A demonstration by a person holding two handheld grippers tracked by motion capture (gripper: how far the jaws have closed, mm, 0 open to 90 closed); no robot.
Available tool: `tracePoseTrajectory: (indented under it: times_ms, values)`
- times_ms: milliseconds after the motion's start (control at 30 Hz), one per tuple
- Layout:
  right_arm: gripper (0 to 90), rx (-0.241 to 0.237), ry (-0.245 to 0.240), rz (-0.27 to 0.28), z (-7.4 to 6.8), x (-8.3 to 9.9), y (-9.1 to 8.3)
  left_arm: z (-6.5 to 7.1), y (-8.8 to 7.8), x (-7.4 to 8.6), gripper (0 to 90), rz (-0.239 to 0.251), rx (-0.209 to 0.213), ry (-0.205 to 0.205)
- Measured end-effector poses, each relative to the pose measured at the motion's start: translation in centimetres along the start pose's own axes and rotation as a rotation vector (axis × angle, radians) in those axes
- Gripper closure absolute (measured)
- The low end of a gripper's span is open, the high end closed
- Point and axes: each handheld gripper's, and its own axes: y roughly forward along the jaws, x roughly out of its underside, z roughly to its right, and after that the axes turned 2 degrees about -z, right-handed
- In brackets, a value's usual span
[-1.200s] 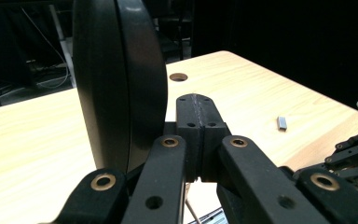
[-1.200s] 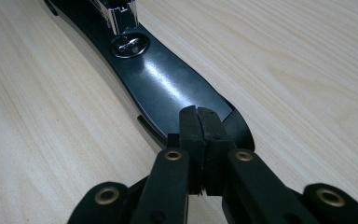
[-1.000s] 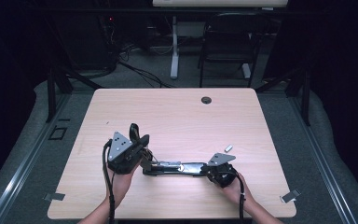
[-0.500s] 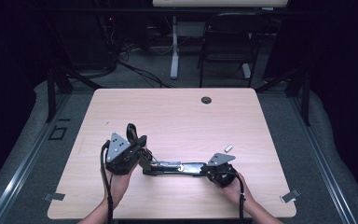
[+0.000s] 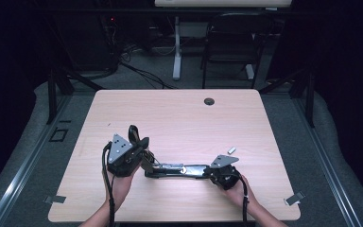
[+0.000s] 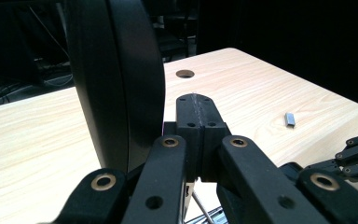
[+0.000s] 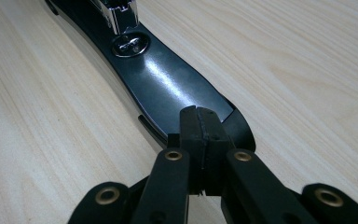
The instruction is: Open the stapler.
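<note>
lying opened out flat across the lower middle of the high view, a black stapler (image 5: pixel 182 169) stretches between the two hands on the pale wooden tabletop (image 5: pixel 179 118). its base plate (image 7: pixel 168 88) runs from the upper left of the right gripper view down to the centre, glossy and dark, with the round metal anvil (image 7: pixel 130 45) near the top and a shiny metal part of the magazine (image 7: pixel 119 14) just above it. the right tongs (image 7: pixel 200 122) sit at the near end of that base plate, jaws pressed together with no gap; whether they pinch the plate's edge cannot be told from these views. in the high view the right tongs (image 5: pixel 208 172) lie at the lower right of centre, the right hand (image 5: pixel 236 191) behind them.

the left tongs (image 6: pixel 195 105) are also closed together, jaw against jaw, with nothing between them. just to their left in the left gripper view stands the stapler's curved black top arm (image 6: pixel 114 79), raised upright. in the high view the left tongs (image 5: pixel 144 150) sit at the lower left of centre, held by the left hand (image 5: pixel 119 184).

a small strip of staples (image 5: pixel 231 150) lies on the tabletop, just above the right gripper; it also shows at the right of the left gripper view (image 6: pixel 289 119). a round cable hole (image 5: pixel 209 101) sits near the tabletop's far edge.
</note>
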Motion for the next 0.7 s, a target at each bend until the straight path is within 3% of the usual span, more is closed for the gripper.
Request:
tracePoseTrajectory:
  times_ms: [700]
  values:
    - [90.0, 0.001, -0.002, -0.001, -0.01, -0.02, 0.01, -0.22, -0.25, 0.14, 90.0, -0.012, -0.002, 0.005]
